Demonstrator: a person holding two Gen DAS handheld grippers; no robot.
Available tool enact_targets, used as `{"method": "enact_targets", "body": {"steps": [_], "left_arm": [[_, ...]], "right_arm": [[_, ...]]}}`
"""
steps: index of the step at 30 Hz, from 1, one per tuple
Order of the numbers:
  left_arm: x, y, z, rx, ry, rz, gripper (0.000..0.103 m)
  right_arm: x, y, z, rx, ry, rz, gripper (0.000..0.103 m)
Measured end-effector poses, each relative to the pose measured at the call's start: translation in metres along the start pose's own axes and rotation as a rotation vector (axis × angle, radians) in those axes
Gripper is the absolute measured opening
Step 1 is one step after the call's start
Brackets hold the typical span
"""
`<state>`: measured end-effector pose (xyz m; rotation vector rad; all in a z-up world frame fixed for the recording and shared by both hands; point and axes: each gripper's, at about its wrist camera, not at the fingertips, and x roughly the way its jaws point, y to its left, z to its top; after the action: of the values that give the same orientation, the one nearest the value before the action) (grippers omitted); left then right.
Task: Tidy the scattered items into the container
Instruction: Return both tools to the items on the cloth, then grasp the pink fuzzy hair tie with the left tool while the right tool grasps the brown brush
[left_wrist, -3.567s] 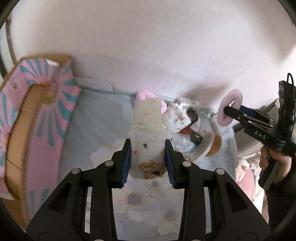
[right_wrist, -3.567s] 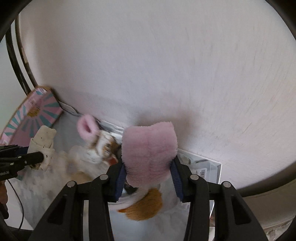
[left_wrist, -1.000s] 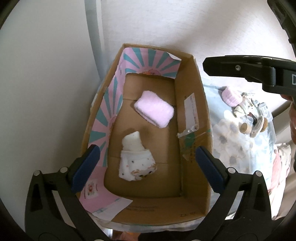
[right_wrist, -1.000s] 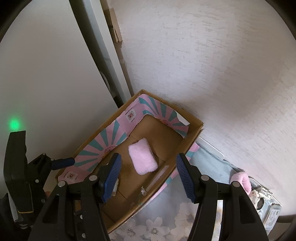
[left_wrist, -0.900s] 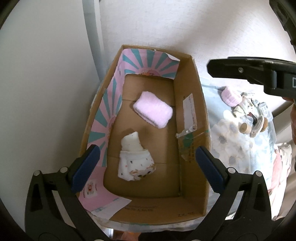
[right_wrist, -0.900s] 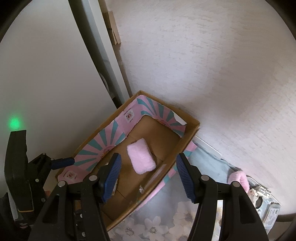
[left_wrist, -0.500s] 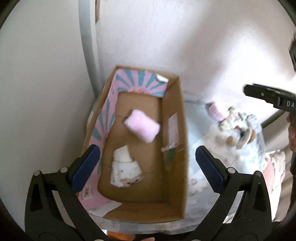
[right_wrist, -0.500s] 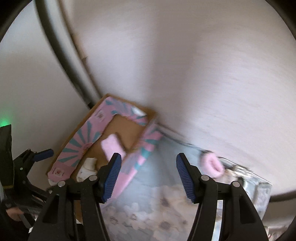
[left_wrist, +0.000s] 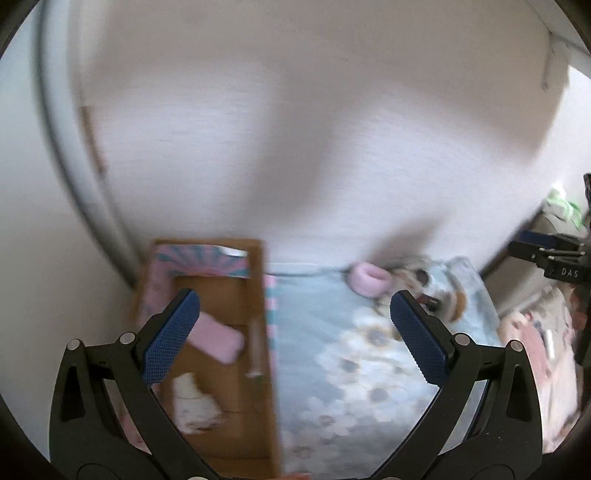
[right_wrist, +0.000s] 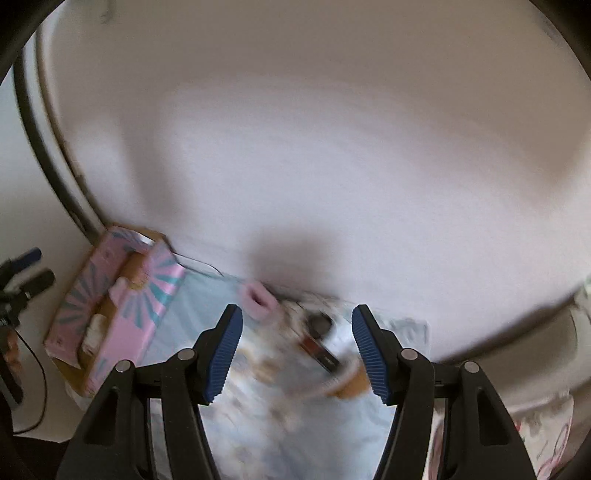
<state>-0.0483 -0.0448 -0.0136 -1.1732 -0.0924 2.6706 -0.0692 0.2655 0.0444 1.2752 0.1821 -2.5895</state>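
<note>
The cardboard box (left_wrist: 258, 295) with pink and teal flaps stands at the left and holds a pink fluffy sock (left_wrist: 218, 341) and a white patterned sock (left_wrist: 194, 404). It also shows in the right wrist view (right_wrist: 122, 332). My left gripper (left_wrist: 291, 336) is open and empty, above the box's right wall. A second pink fluffy sock (left_wrist: 369, 280) lies by the wall on the floral cloth, next to a blurred heap of small items (left_wrist: 436, 295). My right gripper (right_wrist: 297, 349) is open and empty, above that sock (right_wrist: 256, 299) and the heap (right_wrist: 317, 343).
A light blue floral cloth (left_wrist: 343, 369) covers the surface between the box and the heap. A white wall (left_wrist: 295, 147) rises right behind. Pink patterned fabric (left_wrist: 532, 350) lies at the far right. The right gripper's tip (left_wrist: 546, 251) shows at the right edge.
Both grippers have swung right, away from the box toward the heap. The box has slid to the left in both views. Both socks stay in the box.
</note>
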Motion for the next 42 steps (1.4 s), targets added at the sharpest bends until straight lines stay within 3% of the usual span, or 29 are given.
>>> {"method": "enact_targets", "body": {"steps": [6,9,12,14,20,27,29,33,35,37,42], "left_arm": [[0.052,-0.047,0.012,0.057,0.061,-0.07,0.103],[0.092,-0.069,0.01,0.096,0.097,-0.075,0.103],[0.14,-0.086,0.005,0.13,0.139,-0.076,0.103],[0.171,-0.094,-0.002,0.144,0.168,-0.071,0.103],[0.244,-0.103,-0.017,0.126,0.213,-0.061,0.103],[0.278,-0.097,-0.023,0.074,0.223,-0.059,0.102],[0.281,-0.095,-0.024,0.056,0.224,-0.076,0.097],[0.289,-0.093,-0.031,0.028,0.27,-0.156,0.067],[0.286,-0.092,-0.033,0.025,0.263,-0.161,0.062],[0.283,-0.092,-0.034,0.027,0.26,-0.167,0.053],[0.277,-0.092,-0.035,0.033,0.263,-0.167,0.041]], "right_arm": [[-0.004,-0.045,-0.039,0.111,0.027,0.012,0.057],[0.012,-0.058,-0.054,0.185,0.055,0.042,0.057],[0.04,-0.065,-0.077,0.22,0.082,0.018,0.057],[0.062,-0.073,-0.094,0.286,0.11,0.066,0.057],[0.133,-0.076,-0.127,0.396,0.147,0.122,0.057],[0.163,-0.082,-0.132,0.454,0.132,0.183,0.057],[0.17,-0.083,-0.13,0.453,0.136,0.189,0.057],[0.18,-0.081,-0.127,0.445,0.143,0.212,0.057],[0.18,-0.079,-0.126,0.431,0.135,0.211,0.057],[0.18,-0.078,-0.126,0.419,0.131,0.205,0.046],[0.174,-0.079,-0.126,0.425,0.113,0.203,0.038]]}}
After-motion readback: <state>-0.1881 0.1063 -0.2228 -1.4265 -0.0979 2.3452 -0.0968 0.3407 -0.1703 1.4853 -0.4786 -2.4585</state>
